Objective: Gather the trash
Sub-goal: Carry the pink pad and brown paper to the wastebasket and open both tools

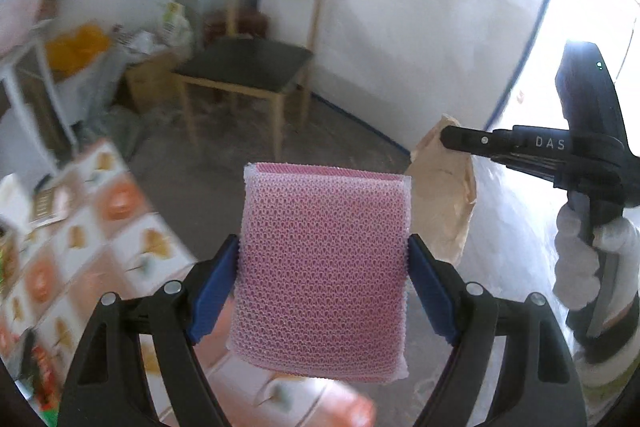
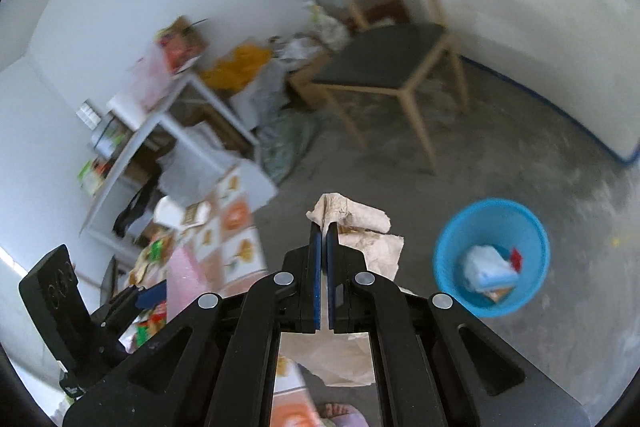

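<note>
left gripper (image 1: 323,259): jaws wide, blue ribbed pads pinching pink mesh-textured sponge (image 1: 322,267), rectangular, upright, above patterned tablecloth (image 1: 92,227) | right gripper (image 2: 324,227): jaws pressed together on crumpled tan paper (image 2: 360,223) | blue round plastic bin (image 2: 492,255): on rough grey concrete floor (image 2: 520,155), scraps inside, right of paper

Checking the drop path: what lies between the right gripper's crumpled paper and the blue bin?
Only bare concrete floor shows between the crumpled paper, clamped in the right gripper, and the blue bin, seen in the right wrist view.
</note>
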Available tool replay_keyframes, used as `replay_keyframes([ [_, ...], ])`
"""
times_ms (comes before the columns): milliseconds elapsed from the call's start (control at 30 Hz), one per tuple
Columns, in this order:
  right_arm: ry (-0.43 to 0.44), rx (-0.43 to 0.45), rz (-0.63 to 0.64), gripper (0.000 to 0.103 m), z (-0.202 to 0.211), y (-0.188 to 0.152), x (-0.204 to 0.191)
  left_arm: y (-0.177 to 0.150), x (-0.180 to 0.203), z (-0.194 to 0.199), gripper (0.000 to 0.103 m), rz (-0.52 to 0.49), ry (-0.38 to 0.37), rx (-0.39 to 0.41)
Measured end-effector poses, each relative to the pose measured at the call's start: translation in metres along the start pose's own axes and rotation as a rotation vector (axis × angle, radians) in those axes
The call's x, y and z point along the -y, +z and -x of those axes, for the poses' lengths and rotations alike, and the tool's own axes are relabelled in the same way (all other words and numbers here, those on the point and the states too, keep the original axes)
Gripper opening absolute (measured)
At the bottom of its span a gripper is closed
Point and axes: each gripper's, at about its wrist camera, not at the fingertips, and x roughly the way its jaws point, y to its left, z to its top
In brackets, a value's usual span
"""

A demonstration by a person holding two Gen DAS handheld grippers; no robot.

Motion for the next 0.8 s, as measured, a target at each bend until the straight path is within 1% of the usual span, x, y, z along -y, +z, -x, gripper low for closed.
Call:
replay_keyframes([
  [67,-0.021,-0.01,-0.041,0.001,-0.009,0.0,0.019,0.009,0.013,-0.036,0.08,-0.003,-0.024,-0.051],
  [167,-0.055,-0.025,-0.114,0.001,-0.026,0.002,0.052,0.019,0.027,-0.079,0.08,0.01,-0.047,-0.095],
  [267,-0.082,-0.034,-0.179,0.001,-0.036,0.006,0.085,0.028,0.042,-0.12,0.08,0.015,-0.063,-0.116],
  [300,-0.088,-0.035,-0.197,0.001,-0.039,0.007,0.094,0.032,0.046,-0.132,0.08,0.021,-0.078,-0.122],
  [333,-0.093,-0.037,-0.223,0.004,-0.045,0.009,0.104,0.037,0.05,-0.145,0.081,0.037,-0.099,-0.123],
  [400,-0.096,-0.053,-0.263,0.007,-0.056,0.012,0.124,0.044,0.053,-0.167,0.084,0.072,-0.141,-0.122],
  [433,-0.097,-0.053,-0.302,0.016,-0.066,0.013,0.138,0.048,0.055,-0.179,0.089,0.098,-0.143,-0.12],
  [467,-0.097,-0.059,-0.321,0.035,-0.071,0.014,0.146,0.05,0.055,-0.189,0.091,0.117,-0.14,-0.121],
  [500,-0.094,-0.068,-0.345,0.042,-0.078,0.013,0.158,0.053,0.056,-0.196,0.092,0.134,-0.137,-0.124],
  [533,-0.107,-0.072,-0.381,0.045,-0.087,0.011,0.169,0.055,0.055,-0.201,0.093,0.151,-0.134,-0.129],
  [600,-0.14,-0.091,-0.424,0.045,-0.1,0.005,0.185,0.056,0.05,-0.209,0.094,0.197,-0.141,-0.144],
  [667,-0.165,-0.091,-0.453,0.045,-0.105,-0.001,0.196,0.055,0.046,-0.209,0.094,0.219,-0.148,-0.141],
  [733,-0.177,-0.085,-0.458,0.045,-0.104,-0.005,0.2,0.055,0.043,-0.201,0.094,0.212,-0.154,-0.125],
  [800,-0.189,-0.078,-0.446,0.045,-0.1,-0.006,0.201,0.057,0.04,-0.19,0.094,0.192,-0.157,-0.091],
])
